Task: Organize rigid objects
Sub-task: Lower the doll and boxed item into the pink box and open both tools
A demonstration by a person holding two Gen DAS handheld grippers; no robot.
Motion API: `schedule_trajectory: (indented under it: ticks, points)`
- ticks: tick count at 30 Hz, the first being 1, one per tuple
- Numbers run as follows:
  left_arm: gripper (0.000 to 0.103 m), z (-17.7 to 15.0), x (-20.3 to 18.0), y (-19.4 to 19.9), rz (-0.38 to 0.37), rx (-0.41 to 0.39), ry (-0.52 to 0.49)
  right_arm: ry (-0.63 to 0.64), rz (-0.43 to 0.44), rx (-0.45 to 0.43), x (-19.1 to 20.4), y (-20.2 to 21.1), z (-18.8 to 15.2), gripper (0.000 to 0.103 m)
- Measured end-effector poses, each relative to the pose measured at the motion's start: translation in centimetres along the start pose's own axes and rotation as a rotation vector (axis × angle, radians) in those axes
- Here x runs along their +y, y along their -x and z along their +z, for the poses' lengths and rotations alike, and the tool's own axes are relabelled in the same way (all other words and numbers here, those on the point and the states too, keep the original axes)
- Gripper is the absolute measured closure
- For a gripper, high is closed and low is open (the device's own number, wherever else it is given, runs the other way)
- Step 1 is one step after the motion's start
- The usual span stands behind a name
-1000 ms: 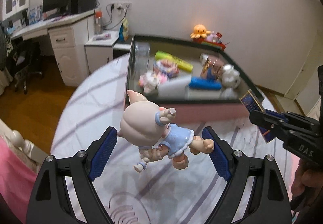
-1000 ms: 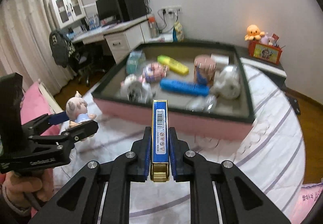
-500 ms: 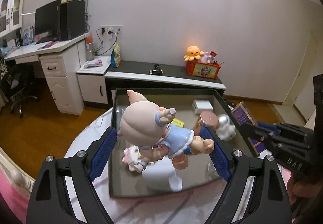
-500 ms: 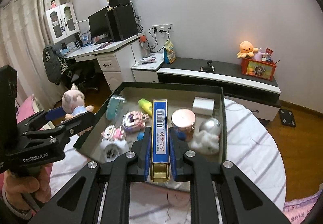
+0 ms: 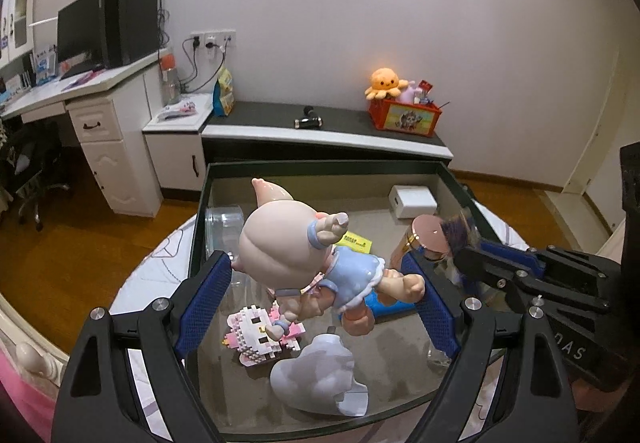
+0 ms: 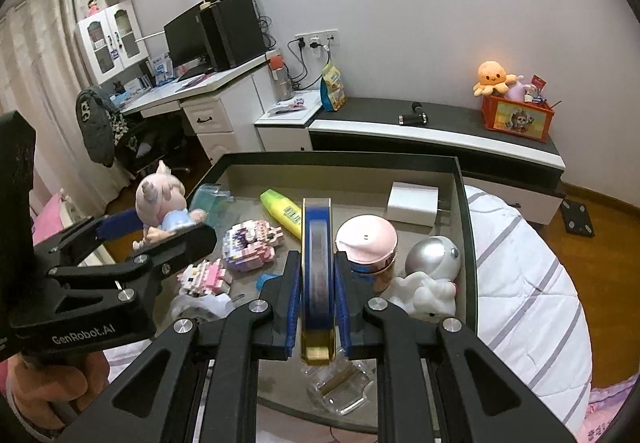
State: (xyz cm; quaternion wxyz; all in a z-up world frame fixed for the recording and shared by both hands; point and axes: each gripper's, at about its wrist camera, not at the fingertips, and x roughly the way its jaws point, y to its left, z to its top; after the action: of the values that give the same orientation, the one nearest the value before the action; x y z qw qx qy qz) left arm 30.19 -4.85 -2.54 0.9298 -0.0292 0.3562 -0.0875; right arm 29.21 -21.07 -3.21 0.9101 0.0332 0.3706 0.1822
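1. Left gripper (image 5: 316,285): closed on the pig figurine (image 5: 304,255), one blue pad at the head, the other at the feet. The figurine hangs above the open box (image 6: 460,203), over its near-left part.
2. Right gripper (image 6: 317,303): clamped on the flat sides of the blue carton (image 6: 316,263). The carton is held over the middle of the box, between the block model (image 6: 250,245) and the pink-lidded jar (image 6: 366,243).
3. Step in hand, as judged: lowering both items into the box. To do it well, each should come down over bare floor. Under the figurine lie a white-and-pink block cat (image 5: 260,335) and a pale cloud-shaped piece (image 5: 320,375); a shift toward an unoccupied patch seems wise before letting go.
4. The carton appears to have little room on either side; a straight descent, with the jaws parted only once it rests, would avoid knocking the jar or the silver astronaut (image 6: 430,275).
5. Orientation, figurine: long axis lies roughly crosswise between the pads, head toward the left, feet toward the right, face down toward the box floor.
6. Orientation, carton: long axis runs forward along the fingers, narrow edge up, gold end toward the camera, far end pointing to the back wall of the box.
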Motion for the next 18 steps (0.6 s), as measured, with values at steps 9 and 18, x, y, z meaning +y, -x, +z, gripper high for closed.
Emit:
schedule_trajectory:
  ticks: [9, 18]
  points:
    - [0.0, 0.3, 0.9, 3.4, 0.046, -0.1, 0.009, -0.062, -0.044, -0.049, -1.1, 2.0, -0.2, 0.012]
    - [0.0, -0.6, 0.7, 9.3, 0.073, -0.18, 0.004, -0.088, -0.111, -0.114, 0.2, 7.0, -0.6, 0.0]
